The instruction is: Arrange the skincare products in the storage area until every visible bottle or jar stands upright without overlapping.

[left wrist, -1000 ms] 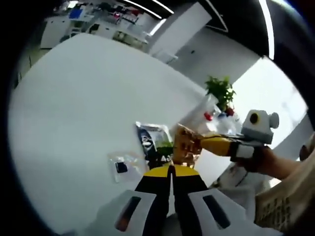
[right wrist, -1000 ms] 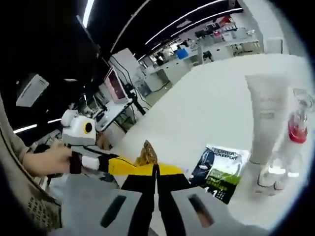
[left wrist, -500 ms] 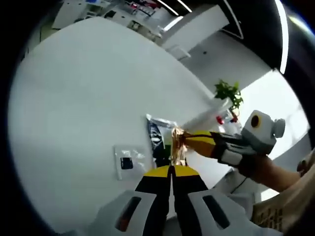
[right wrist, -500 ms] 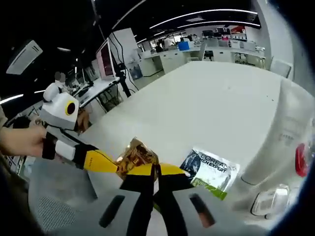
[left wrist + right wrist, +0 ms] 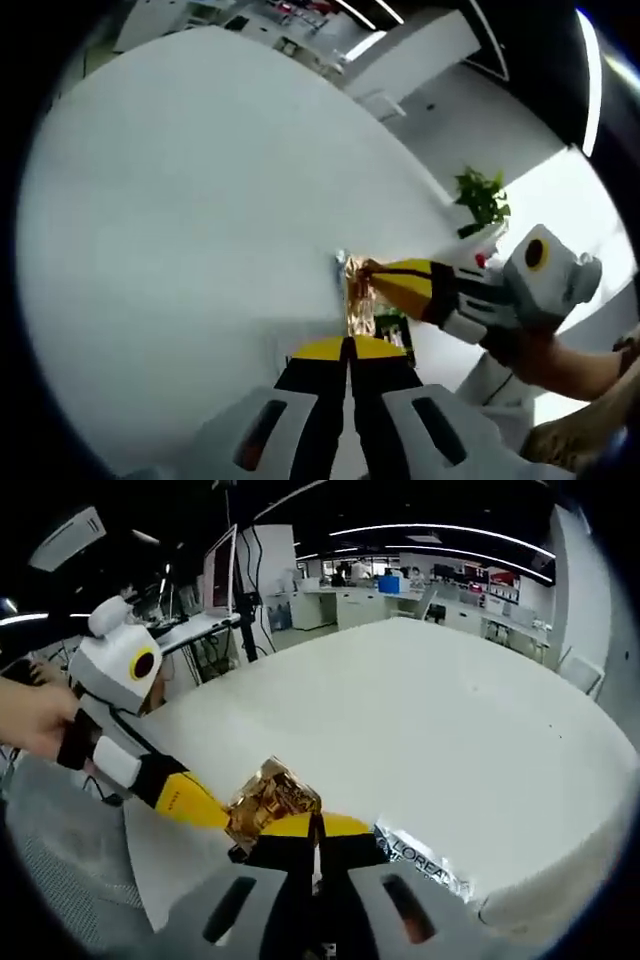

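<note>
Risk: both grippers pinch the same gold packet (image 5: pixel 272 800); if the hands pull apart or twist, the thin foil could tear, or slip from one pair of jaws and drop onto the counter (image 5: pixel 420 710).
Second risk: the dark sachet (image 5: pixel 420 858) lies flat just beside the packet, near the counter's edge; I judge a low move could push it off.
Left gripper (image 5: pixel 348 345): jaws pressed together on the lower end of the packet (image 5: pixel 357 300).
Right gripper (image 5: pixel 316 822): jaws pressed together, pinching the packet's side; in the left gripper view it (image 5: pixel 372 270) comes in from the right and grips the upper end.
Packet, place: held in the air between the two grippers, above the counter (image 5: pixel 180 200), not touching it.
Packet, look: gold and brown crinkled foil, shiny, small, bent by the grip.
Sachet, look: dark with white letters and a silver border; a green and dark part (image 5: pixel 390 328) shows just behind the packet.
Plant (image 5: pixel 482 196): green, well beyond the packet.
</note>
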`<act>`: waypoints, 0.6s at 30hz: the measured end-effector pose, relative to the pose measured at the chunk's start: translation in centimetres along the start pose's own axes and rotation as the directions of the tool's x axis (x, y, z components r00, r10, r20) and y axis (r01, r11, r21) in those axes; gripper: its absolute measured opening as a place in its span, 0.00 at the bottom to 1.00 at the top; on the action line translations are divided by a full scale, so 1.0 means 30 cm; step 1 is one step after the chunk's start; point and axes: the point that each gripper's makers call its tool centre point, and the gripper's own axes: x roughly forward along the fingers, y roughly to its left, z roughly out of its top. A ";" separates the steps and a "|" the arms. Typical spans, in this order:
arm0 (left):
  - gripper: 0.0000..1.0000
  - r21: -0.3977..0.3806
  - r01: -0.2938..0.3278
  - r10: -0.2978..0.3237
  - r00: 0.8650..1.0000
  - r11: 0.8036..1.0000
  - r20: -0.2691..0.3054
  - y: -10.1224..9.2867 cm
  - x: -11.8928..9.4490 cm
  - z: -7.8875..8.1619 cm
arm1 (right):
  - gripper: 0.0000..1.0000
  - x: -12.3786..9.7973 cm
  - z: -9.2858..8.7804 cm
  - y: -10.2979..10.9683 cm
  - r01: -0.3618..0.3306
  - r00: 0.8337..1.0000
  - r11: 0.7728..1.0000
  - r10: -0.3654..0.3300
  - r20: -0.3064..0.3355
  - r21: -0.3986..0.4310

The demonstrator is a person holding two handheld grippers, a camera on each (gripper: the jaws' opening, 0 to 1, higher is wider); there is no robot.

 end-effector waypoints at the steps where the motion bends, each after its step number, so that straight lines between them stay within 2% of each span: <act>1: 0.00 -0.002 -0.002 0.002 1.000 1.000 -0.002 0.009 0.007 0.003 | 0.01 0.006 -0.003 -0.001 0.001 1.000 1.000 -0.001 -0.002 -0.004; 18: 0.00 -0.027 -0.028 0.028 1.000 0.999 -0.009 0.111 0.086 0.034 | 0.02 0.106 -0.054 -0.047 0.023 0.998 0.999 -0.025 -0.057 -0.047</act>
